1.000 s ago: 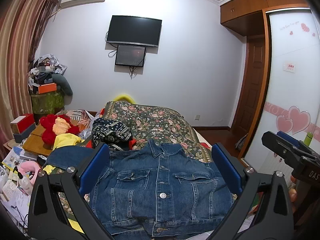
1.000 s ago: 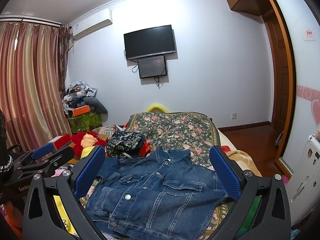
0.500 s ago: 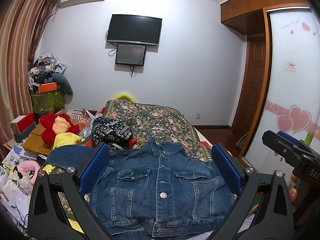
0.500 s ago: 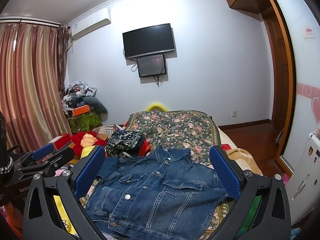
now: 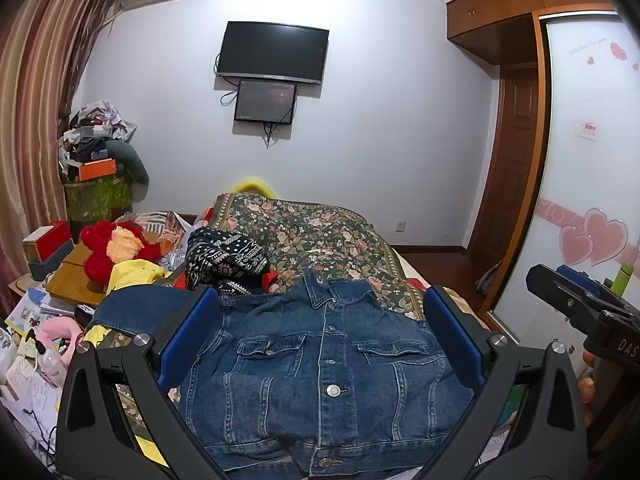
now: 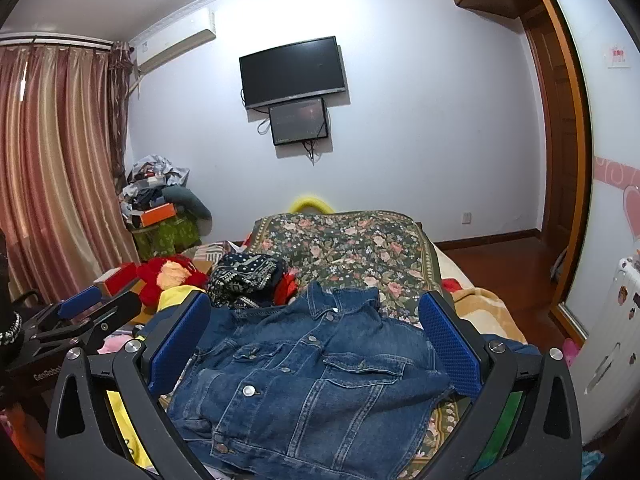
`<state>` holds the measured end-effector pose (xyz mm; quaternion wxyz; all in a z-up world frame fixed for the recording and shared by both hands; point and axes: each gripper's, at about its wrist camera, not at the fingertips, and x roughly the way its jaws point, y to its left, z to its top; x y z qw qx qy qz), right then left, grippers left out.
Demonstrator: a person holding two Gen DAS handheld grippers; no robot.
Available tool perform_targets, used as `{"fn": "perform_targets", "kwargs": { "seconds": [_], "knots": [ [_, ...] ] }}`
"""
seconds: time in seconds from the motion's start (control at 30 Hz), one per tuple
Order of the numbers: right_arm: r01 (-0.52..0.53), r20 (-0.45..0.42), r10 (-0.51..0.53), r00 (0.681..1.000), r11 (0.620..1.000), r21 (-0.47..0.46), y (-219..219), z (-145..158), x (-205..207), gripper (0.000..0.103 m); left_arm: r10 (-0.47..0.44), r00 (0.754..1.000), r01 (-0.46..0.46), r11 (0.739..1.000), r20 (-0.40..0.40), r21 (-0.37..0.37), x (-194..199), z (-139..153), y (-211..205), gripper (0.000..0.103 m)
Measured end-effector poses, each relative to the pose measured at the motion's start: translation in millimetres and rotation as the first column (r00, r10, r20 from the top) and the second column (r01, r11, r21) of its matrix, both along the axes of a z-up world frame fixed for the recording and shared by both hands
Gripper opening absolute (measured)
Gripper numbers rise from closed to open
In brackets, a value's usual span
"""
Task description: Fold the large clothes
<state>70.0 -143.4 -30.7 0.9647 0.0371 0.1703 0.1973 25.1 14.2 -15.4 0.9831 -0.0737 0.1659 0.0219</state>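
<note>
A blue denim jacket (image 5: 324,364) lies buttoned, front up, on the near end of the bed, collar pointing away; one sleeve (image 5: 136,312) stretches to the left. It also shows in the right wrist view (image 6: 312,376). My left gripper (image 5: 320,324) is open and empty, held above the jacket with its blue pads wide apart. My right gripper (image 6: 316,328) is also open and empty above the jacket. The right gripper appears at the right edge of the left wrist view (image 5: 580,316); the left gripper appears at the left of the right wrist view (image 6: 80,320).
A floral bedspread (image 5: 320,236) covers the bed beyond the jacket. A dark patterned garment (image 5: 224,260) and a red and yellow plush toy (image 5: 116,248) lie to the left. Cluttered boxes and papers (image 5: 32,344) fill the left side. A wardrobe with heart stickers (image 5: 592,200) stands right.
Both grippers have shifted only slightly; the jacket lies as before and both stay open.
</note>
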Motion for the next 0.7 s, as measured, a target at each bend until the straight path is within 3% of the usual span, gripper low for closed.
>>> {"fn": "perform_targets", "kwargs": {
  "seconds": [0.37, 0.7],
  "knots": [
    [0.013, -0.101, -0.014, 0.995, 1.000, -0.002, -3, -15, 37, 0.103, 0.009, 0.997, -0.010, 1.000, -0.077, -0.018, 46, -14, 12, 0.103],
    [0.012, -0.283, -0.016, 0.959, 1.000, -0.014, 9, -50, 100, 0.103, 0.061, 0.971, -0.091, 0.989, -0.230, -0.121, 115, -57, 68, 0.103]
  ]
}}
